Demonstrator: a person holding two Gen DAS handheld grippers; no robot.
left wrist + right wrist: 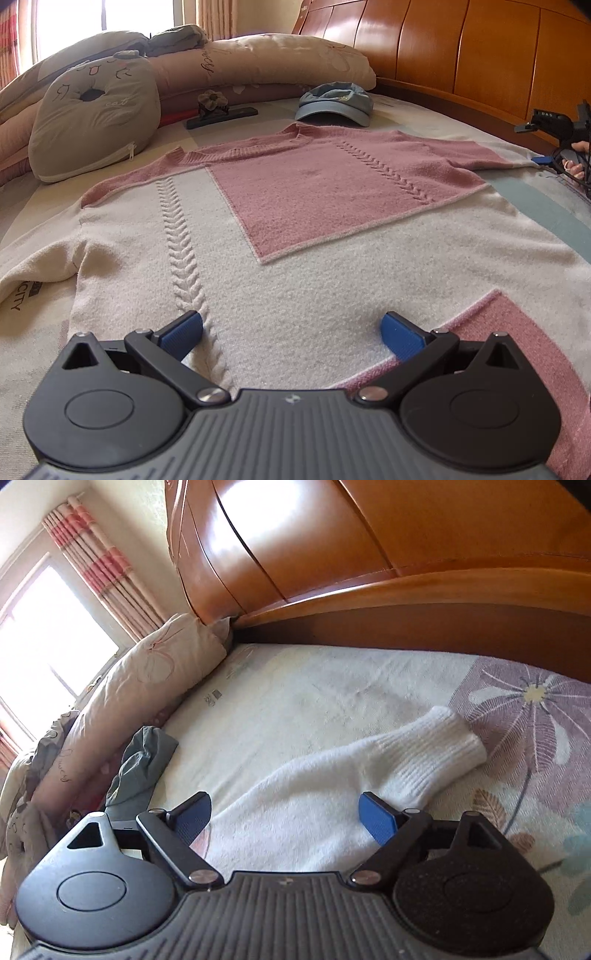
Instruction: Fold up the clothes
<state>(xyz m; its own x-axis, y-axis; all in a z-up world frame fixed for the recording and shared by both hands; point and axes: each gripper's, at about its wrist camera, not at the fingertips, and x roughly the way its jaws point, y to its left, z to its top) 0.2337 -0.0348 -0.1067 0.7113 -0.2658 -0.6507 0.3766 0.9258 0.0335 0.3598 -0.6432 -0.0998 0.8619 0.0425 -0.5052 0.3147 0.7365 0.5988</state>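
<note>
A pink and white knit sweater [295, 221] lies flat on the bed, neck toward the headboard. My left gripper [291, 332] hovers open over its white lower part, with nothing between the blue pads. In the right wrist view the sweater's white sleeve [369, 771] stretches across the sheet, ribbed cuff at the right. My right gripper [284, 818] stands open over that sleeve, and the pads do not press on it. In the left wrist view the right gripper's body [554, 123] and a hand show at the far right edge.
A blue cap [334, 103] lies beyond the collar. A grey cat cushion [92, 114], pillows [258, 62] and a dark clip [221, 112] sit at the left and back. The wooden headboard [369, 554] bounds the bed. A grey-green cloth [144, 768] lies beside the pillow.
</note>
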